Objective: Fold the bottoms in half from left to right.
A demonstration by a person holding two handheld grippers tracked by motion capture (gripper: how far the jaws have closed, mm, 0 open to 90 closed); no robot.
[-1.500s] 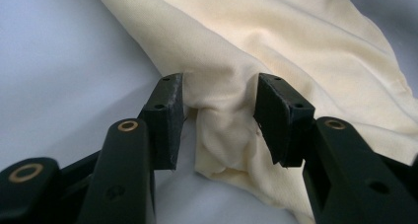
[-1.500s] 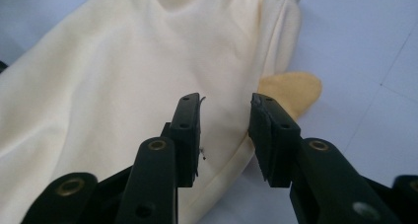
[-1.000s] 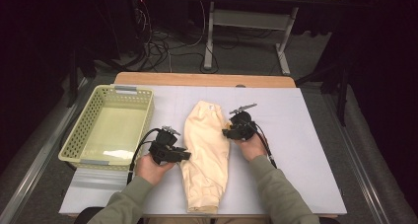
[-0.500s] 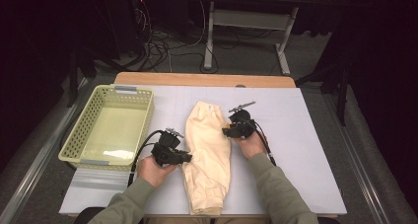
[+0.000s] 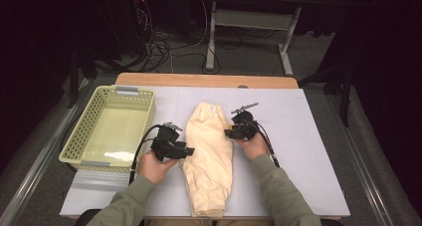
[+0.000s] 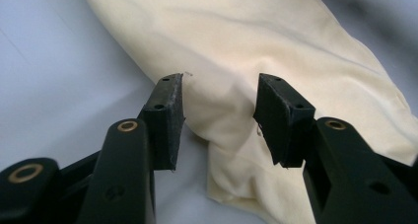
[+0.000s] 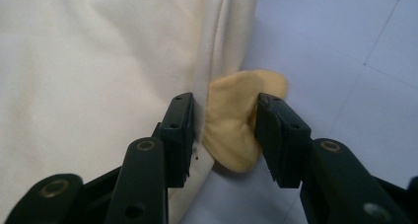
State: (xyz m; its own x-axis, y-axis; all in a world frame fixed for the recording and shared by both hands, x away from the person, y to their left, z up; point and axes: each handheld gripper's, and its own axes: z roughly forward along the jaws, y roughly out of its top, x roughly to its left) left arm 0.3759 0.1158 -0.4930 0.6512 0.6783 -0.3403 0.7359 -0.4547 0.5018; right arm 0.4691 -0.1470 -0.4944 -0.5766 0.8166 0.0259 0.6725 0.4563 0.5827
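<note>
A cream cloth garment (image 5: pixel 209 151) lies lengthwise on the white table, folded into a long narrow shape. My left gripper (image 5: pixel 188 150) is at its left edge and my right gripper (image 5: pixel 228 133) at its right edge. In the left gripper view the left gripper (image 6: pixel 219 118) has just been opening. Its pads stand apart around a raised fold of the cloth (image 6: pixel 276 41) without pressing it. In the right gripper view the right gripper (image 7: pixel 224 132) straddles a small yellow flap (image 7: pixel 241 86) at the edge of the garment (image 7: pixel 98 61), and a gap shows beside the left pad.
A pale green slatted basket (image 5: pixel 79 136) stands at the table's left side. The white tabletop (image 5: pixel 308 136) stretches bare to the right of the garment. A wooden strip (image 5: pixel 204 79) runs along the far edge, with cables and a desk frame on the floor beyond.
</note>
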